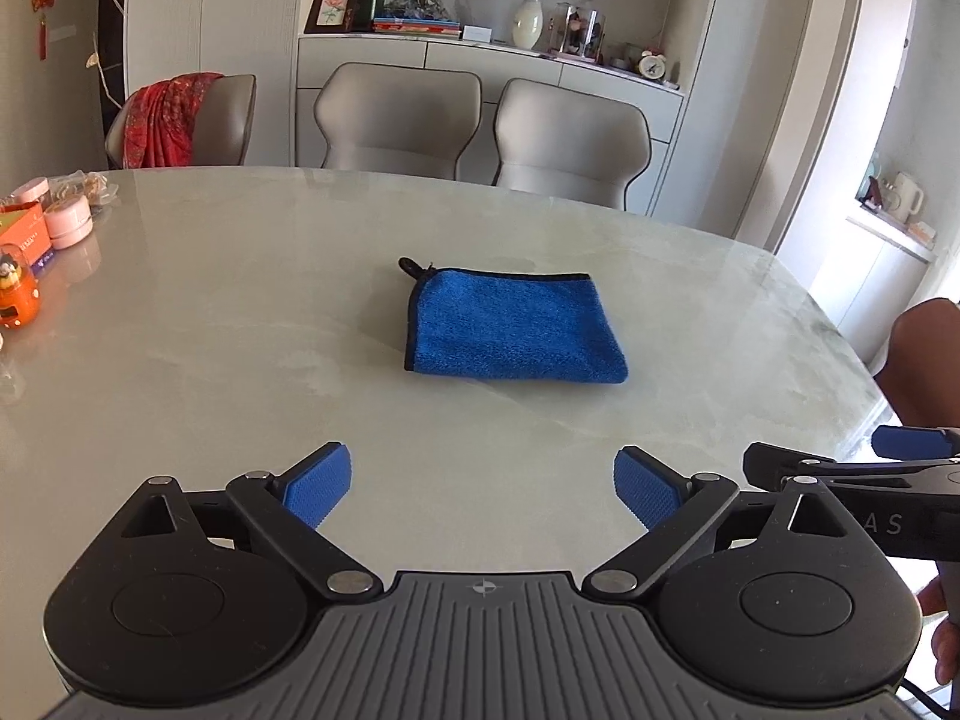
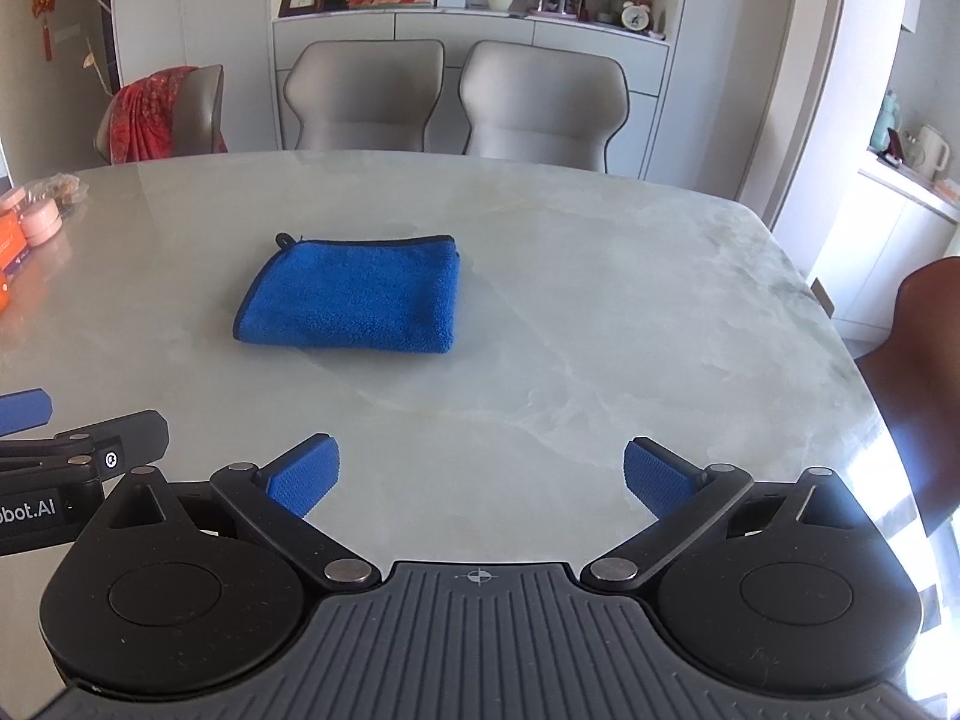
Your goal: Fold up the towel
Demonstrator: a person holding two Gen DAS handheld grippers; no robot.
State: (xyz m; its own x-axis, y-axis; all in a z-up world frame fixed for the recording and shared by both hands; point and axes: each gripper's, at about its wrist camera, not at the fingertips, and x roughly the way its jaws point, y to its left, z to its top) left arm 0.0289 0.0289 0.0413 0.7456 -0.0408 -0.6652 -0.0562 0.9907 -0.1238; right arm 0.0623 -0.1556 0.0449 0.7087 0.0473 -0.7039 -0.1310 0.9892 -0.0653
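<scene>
Blue towel lay on the marble table, roughly mid-surface, well clear of every edge. It already sat as a compact, thick rectangle, several layers deep by the look of its rounded near edge; black-bound hems ran along the far and left sides, with a small hanging loop at the far-left corner. Long axis ran left to right across both views.

Left gripper was held low over the near table edge, jaws spread wide, nothing between the pads. The towel lay ahead of it and almost centred, a shade to its right. Right gripper was likewise wide and empty; from its camera the towel lay ahead and clearly off to the left. Both grippers were well apart from the cloth, side by side.

Judgement: the left gripper was the better aligned, the towel lying close to its forward line; the right one would need to swing left. The fold appeared complete or nearly so. If a further fold is wanted, it would go across the long axis.

Pink jars at far left, clear of the work.
</scene>
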